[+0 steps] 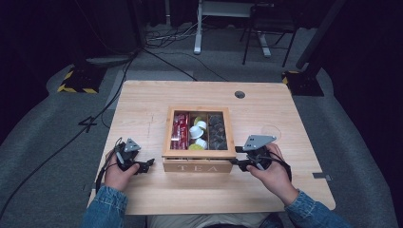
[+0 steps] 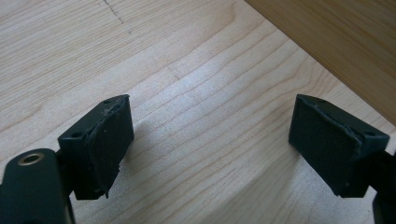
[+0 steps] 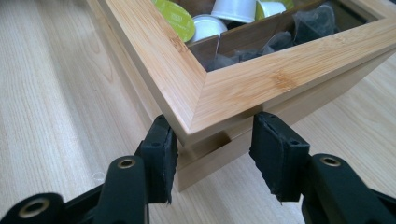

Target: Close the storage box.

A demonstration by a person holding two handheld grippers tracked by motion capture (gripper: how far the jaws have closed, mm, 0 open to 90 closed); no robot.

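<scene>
A wooden tea box [image 1: 197,166] with a glass-paned lid stands in the middle of the table, marked TEA on its front. Through the pane I see red packets [image 1: 180,129], white and green capsules [image 1: 198,133] and dark tea bags [image 1: 218,129]. My right gripper [image 1: 241,162] is at the box's front right corner [image 3: 198,119]. Its jaws straddle that corner just under the lid's rim, with the pads [image 3: 275,154] close against both sides; I see no clear squeeze. My left gripper [image 1: 145,164] rests open on the table left of the box, with bare wood between its pads [image 2: 109,140].
The light wood table [image 1: 142,104] has a round cable hole [image 1: 240,94] at the back and a faint clear disc [image 1: 271,130] right of the box. Both of the person's hands reach in from the table's near edge. Around the table there are cables and stands on the floor.
</scene>
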